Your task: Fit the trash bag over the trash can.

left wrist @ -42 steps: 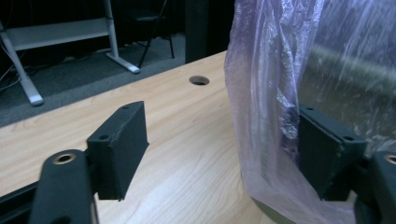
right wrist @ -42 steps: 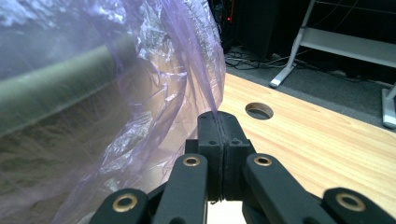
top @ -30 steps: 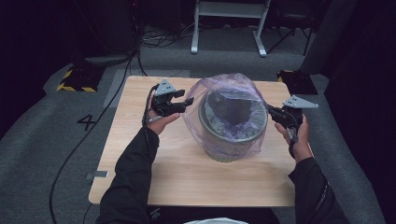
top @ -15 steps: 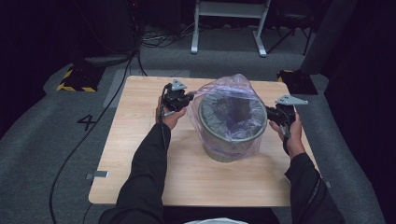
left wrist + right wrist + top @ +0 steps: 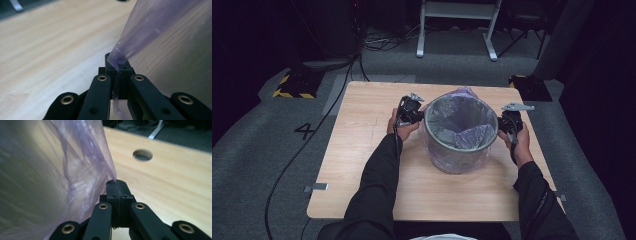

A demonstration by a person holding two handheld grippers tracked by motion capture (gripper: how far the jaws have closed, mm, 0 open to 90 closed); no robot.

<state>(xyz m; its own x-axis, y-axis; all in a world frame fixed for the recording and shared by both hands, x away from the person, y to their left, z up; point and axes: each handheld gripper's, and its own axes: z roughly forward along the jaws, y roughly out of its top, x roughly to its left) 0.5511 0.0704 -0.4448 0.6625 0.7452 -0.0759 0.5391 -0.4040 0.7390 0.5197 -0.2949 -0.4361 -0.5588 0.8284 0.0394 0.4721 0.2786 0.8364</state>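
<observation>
On the wooden desk (image 5: pixel 362 165), the left gripper (image 5: pixel 411 111) has its fingers (image 5: pixel 106 87) clenched on the purple bin liner (image 5: pixel 462 137) at the left rim of the grey wastebasket (image 5: pixel 457 162), standing mid-desk. The right gripper (image 5: pixel 509 123) pinches the liner's opposite edge beside the right rim.

A dim lab or studio: grey carpet marked with a taped "4" (image 5: pixel 305 131), loose cables (image 5: pixel 377 42), hazard-striped base (image 5: pixel 292 86), wooden table (image 5: pixel 362 165).
</observation>
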